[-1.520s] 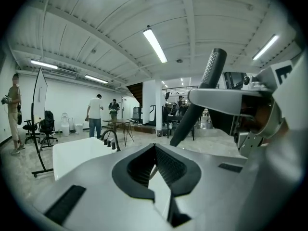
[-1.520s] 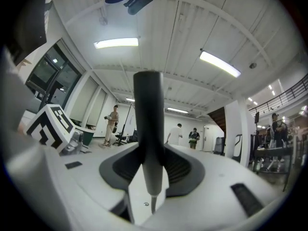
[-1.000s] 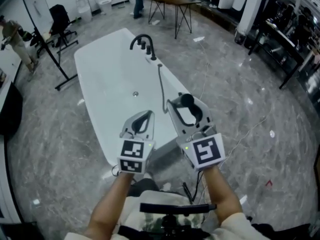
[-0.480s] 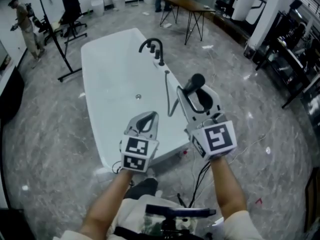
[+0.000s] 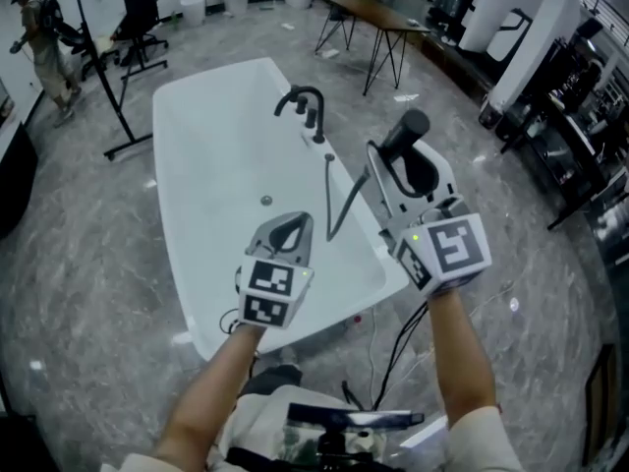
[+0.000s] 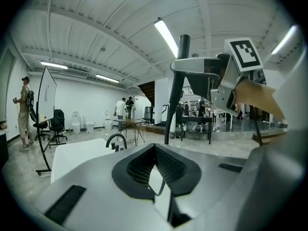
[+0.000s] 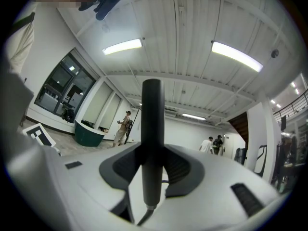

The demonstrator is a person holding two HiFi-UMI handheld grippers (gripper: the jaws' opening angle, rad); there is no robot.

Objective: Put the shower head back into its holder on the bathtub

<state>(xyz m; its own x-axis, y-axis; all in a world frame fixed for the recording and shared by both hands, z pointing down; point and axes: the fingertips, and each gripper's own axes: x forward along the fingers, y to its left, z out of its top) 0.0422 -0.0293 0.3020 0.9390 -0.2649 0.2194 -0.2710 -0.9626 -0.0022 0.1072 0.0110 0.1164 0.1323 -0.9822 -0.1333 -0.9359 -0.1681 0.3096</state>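
The black shower head (image 5: pixel 411 124) stands upright between the jaws of my right gripper (image 5: pixel 398 157), which is shut on its handle (image 7: pixel 151 143). It hangs above the right rim of the white bathtub (image 5: pixel 211 165). Its dark hose (image 5: pixel 344 200) droops from the handle down to the rim fitting near the black faucet (image 5: pixel 305 101). My left gripper (image 5: pixel 292 221) hovers over the tub's near end, shut with nothing in it. The left gripper view shows the shower head (image 6: pixel 182 57) up high to the right and the faucet (image 6: pixel 115 139) ahead.
A black floor stand (image 5: pixel 108 96) is left of the tub, an office chair (image 5: pixel 142 18) and a person (image 5: pixel 39 28) behind it. A table (image 5: pixel 378 13) stands beyond the faucet. Cables (image 5: pixel 393 347) trail on the grey floor by the tub's near right corner.
Both grippers have moved forward over the tub. The right one has risen with the shower head, drawing the hose up off the rim. The left stays shut.
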